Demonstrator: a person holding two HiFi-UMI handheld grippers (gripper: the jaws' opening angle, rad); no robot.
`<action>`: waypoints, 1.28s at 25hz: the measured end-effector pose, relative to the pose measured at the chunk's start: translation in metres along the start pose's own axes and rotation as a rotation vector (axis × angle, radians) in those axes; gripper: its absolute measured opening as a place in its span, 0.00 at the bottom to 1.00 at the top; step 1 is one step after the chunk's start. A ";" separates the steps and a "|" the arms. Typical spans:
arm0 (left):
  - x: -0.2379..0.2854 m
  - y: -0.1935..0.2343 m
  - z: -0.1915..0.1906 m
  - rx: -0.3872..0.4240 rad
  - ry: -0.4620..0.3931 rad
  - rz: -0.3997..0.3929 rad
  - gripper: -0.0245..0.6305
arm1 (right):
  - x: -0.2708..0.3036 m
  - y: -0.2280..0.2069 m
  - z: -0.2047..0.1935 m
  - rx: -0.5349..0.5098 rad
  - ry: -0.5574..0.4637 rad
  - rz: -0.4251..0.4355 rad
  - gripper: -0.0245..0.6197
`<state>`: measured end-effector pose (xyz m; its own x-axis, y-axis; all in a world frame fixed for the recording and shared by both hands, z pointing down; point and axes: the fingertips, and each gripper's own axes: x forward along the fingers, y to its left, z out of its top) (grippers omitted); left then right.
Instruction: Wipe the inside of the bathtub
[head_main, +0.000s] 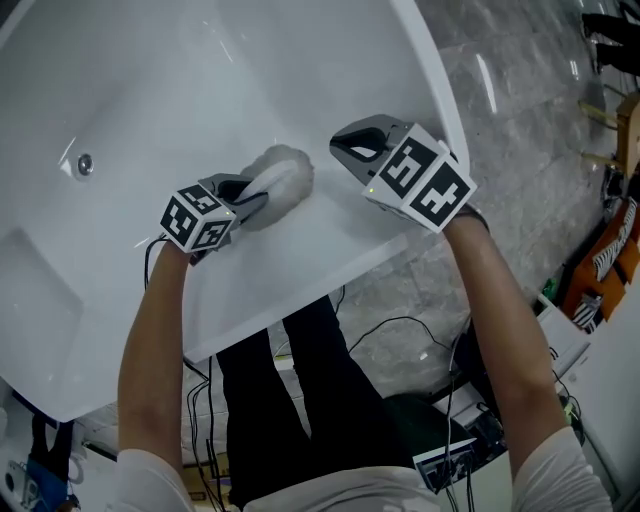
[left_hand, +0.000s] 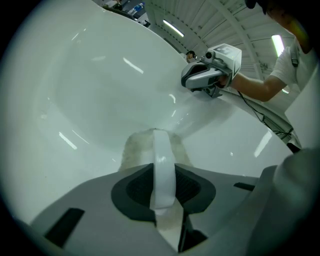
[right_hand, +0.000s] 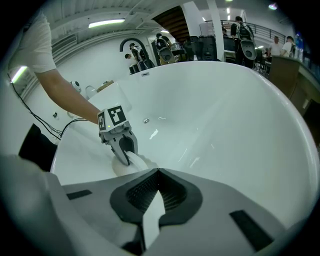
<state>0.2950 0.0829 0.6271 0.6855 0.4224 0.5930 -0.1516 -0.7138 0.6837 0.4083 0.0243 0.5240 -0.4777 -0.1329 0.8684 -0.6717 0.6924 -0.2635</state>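
Observation:
The white bathtub fills the head view. A fluffy white wiping pad rests on the tub's inner wall near the front rim. My left gripper is shut on the pad's white strap, and the pad's fluff shows beyond the jaws. In the right gripper view the left gripper presses the pad onto the wall. My right gripper hovers just right of the pad, over the inner wall by the rim, shut with nothing in it; the left gripper view shows the right gripper too.
A round metal fitting sits on the tub wall at the left. The tub's front rim runs below both grippers. Grey marbled floor lies to the right, with cables near the person's legs. People stand far behind the tub.

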 end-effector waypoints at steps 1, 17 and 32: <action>-0.003 -0.006 0.005 0.005 -0.006 -0.007 0.18 | -0.004 0.001 0.001 0.001 -0.004 0.000 0.07; -0.074 -0.134 0.060 0.116 -0.093 -0.083 0.18 | -0.042 0.029 0.024 -0.026 -0.064 0.012 0.07; -0.130 -0.151 0.018 0.115 -0.080 -0.093 0.18 | -0.022 0.067 0.049 -0.027 -0.079 0.023 0.07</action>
<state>0.2416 0.1255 0.4396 0.7482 0.4472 0.4902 -0.0050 -0.7349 0.6781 0.3458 0.0386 0.4665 -0.5366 -0.1713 0.8263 -0.6448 0.7149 -0.2706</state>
